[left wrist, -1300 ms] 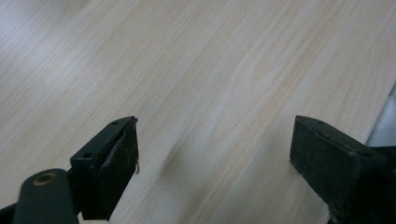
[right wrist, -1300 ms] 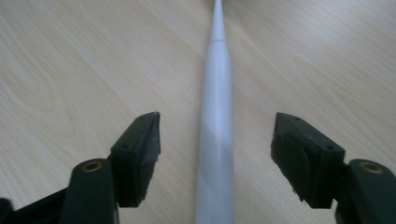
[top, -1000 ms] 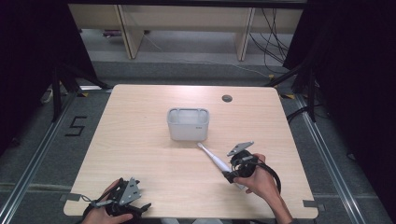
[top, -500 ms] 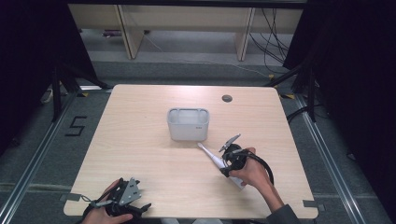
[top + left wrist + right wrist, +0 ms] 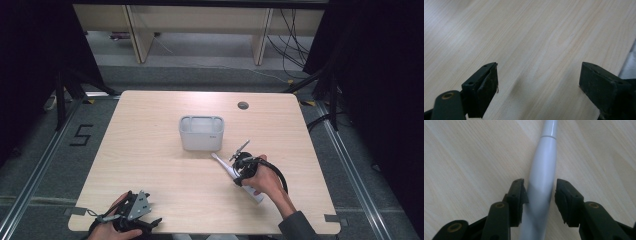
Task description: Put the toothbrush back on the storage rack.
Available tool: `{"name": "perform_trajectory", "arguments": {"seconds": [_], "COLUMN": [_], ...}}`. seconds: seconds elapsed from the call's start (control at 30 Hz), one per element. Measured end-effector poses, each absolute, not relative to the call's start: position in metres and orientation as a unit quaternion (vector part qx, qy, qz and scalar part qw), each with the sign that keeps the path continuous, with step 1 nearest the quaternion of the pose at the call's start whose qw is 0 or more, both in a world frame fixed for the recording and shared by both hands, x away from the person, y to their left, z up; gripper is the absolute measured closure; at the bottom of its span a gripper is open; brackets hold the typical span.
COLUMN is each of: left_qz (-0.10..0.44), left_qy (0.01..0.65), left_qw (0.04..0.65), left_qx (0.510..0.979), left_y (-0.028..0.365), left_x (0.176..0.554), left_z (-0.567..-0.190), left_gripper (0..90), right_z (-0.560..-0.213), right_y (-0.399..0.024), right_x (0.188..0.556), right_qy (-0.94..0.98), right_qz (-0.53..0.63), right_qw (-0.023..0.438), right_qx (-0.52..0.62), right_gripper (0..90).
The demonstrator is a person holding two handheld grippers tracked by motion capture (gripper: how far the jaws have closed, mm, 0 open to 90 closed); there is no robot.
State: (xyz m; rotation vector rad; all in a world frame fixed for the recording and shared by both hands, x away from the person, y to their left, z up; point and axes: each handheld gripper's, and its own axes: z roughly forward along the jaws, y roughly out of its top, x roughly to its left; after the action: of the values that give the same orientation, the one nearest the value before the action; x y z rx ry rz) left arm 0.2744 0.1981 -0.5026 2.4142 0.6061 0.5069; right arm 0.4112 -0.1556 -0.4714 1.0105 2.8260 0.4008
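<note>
A grey rectangular bin (image 5: 201, 132) stands mid-table, just beyond the tip of a white electric toothbrush (image 5: 223, 165) lying flat on the wooden table (image 5: 150, 165). Open tabletop surrounds both. The toothbrush runs diagonally, slim end toward the bin. The right gripper (image 5: 240, 172) straddles its handle (image 5: 541, 182), jaws just closing in with a slight gap remaining. The left gripper (image 5: 539, 82) rests wide open near the table's front edge.

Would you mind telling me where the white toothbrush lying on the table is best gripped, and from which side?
Grip the toothbrush on its thick handle, from above, jaws either side across its width. It lies flat on the table, so only the top and flanks are free; the handle is widest there, while the neck toward the bin is thin. The right tool already straddles the handle, its jaws closing in.
</note>
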Motion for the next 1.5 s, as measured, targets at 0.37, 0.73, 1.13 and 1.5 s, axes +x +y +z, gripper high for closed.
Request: {"name": "perform_trajectory", "arguments": {"seconds": [0.37,0.73,1.13,1.5], "left_qz": [0.19,0.189,0.188,0.189], "left_qy": [0.228,0.228,0.227,0.227], "left_qw": [0.296,0.296,0.297,0.297], "left_qx": [0.908,0.908,0.908,0.908], "left_y": [0.198,0.198,0.198,0.198], "left_x": [0.274,0.274,0.274,0.274], "left_z": [-0.503,-0.503,-0.503,-0.502], "left_gripper": [15.3,15.3,15.2,15.2], "right_z": [-0.476,-0.474,-0.474,-0.475], "right_y": [-0.143,-0.133,-0.129,-0.123], "right_x": [0.415,0.417,0.424,0.43], "right_qy": [0.942,0.953,0.955,0.962], "right_qz": [0.09,0.048,0.027,-0.002], "right_qw": [0.045,0.038,0.018,0.009], "right_qx": [0.321,0.298,0.294,0.273], "right_gripper": [65.8,66.1,66.2,66.4]}}
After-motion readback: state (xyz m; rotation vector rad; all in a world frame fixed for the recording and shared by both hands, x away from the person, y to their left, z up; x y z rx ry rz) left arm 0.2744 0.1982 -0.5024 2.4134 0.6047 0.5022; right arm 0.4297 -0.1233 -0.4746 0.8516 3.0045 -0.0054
